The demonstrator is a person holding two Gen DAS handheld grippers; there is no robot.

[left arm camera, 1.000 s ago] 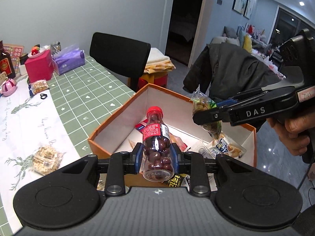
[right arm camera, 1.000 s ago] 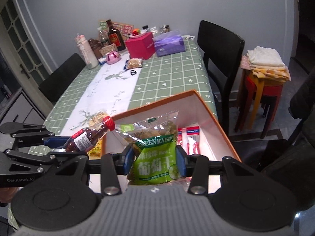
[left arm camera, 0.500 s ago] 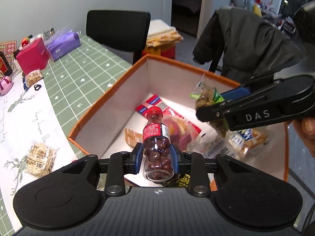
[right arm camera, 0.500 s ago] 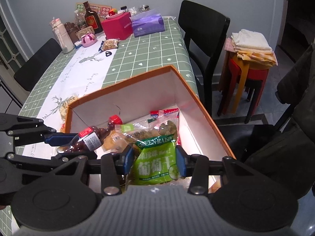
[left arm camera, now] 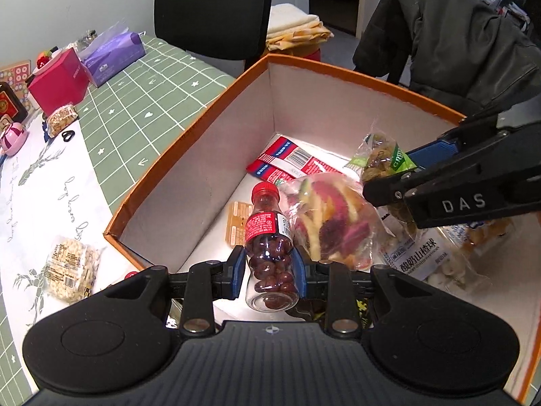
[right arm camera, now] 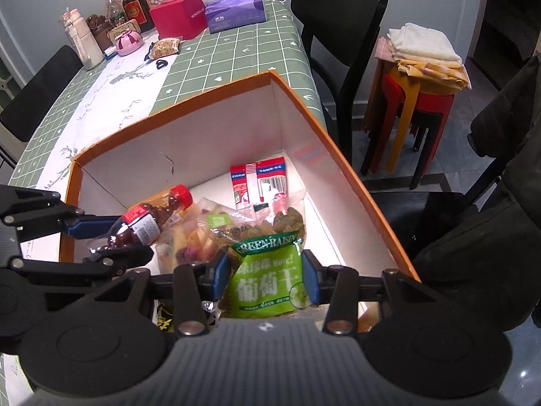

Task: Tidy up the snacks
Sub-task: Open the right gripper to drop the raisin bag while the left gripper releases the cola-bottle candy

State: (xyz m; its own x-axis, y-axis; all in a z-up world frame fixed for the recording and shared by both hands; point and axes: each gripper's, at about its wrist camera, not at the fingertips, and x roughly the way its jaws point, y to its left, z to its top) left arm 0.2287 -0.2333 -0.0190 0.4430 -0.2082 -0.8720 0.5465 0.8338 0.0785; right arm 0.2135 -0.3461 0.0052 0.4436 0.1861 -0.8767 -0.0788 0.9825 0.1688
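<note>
My left gripper [left arm camera: 268, 267] is shut on a small clear bottle of dark round candies with a red cap [left arm camera: 268, 233], held inside the orange box [left arm camera: 189, 142]. My right gripper [right arm camera: 265, 277] is shut on a green raisin bag [right arm camera: 267, 277], also low inside the box [right arm camera: 338, 169]. The bottle also shows in the right wrist view [right arm camera: 145, 223], and the raisin bag in the left wrist view [left arm camera: 385, 159]. Inside the box lie a red-and-white packet [left arm camera: 287, 162], a clear bag of coloured dried fruit [left arm camera: 334, 216] and a white snack bag [left arm camera: 419, 253].
A packet of pale snacks [left arm camera: 67, 267] lies on the table left of the box, another [left arm camera: 62, 118] sits further back. A pink box [right arm camera: 179, 17], purple tissue pack [right arm camera: 235, 8], bottles [right arm camera: 133, 6] stand at the far end. A black chair [right arm camera: 334, 34] and stools [right arm camera: 419, 101] are to the right.
Both grippers have moved lower and deeper into the orange box, each still holding its snack. The bottle now sits next to the dried fruit bag.
</note>
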